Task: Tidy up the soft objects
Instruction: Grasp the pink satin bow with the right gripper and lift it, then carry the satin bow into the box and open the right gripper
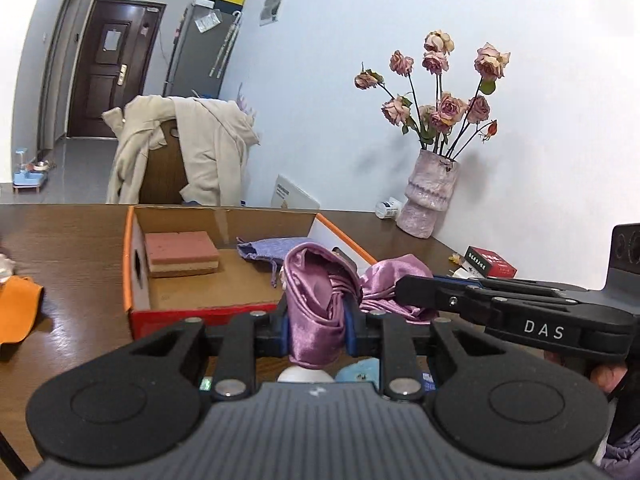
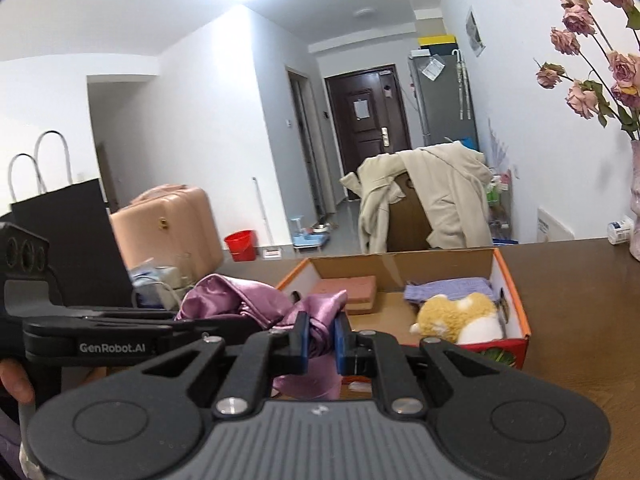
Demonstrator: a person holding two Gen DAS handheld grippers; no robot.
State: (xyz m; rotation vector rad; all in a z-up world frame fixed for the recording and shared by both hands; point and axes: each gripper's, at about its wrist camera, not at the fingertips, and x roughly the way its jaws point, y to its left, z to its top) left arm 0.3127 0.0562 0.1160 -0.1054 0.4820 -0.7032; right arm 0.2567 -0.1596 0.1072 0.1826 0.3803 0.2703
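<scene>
A shiny purple satin cloth (image 1: 316,300) hangs bunched just in front of an open cardboard box (image 1: 132,240). My left gripper (image 1: 319,320) is shut on one fold of it, blue pads pressing from both sides. My right gripper (image 1: 400,290) reaches in from the right, its tip buried in the other end. In the right wrist view my right gripper (image 2: 320,336) is shut on the cloth (image 2: 224,296), with the left gripper (image 2: 252,320) coming in from the left. The box (image 2: 516,300) holds a pink sponge block (image 1: 182,254), a lavender pouch (image 1: 260,248) and an orange-and-white plush toy (image 2: 460,316).
The box sits on a dark wooden table (image 1: 80,248). An orange cloth (image 1: 16,308) lies at the left, and a vase of dried roses (image 1: 430,196) and a small red box (image 1: 490,262) stand by the wall. A coat-draped chair (image 1: 192,148) is beyond the far edge.
</scene>
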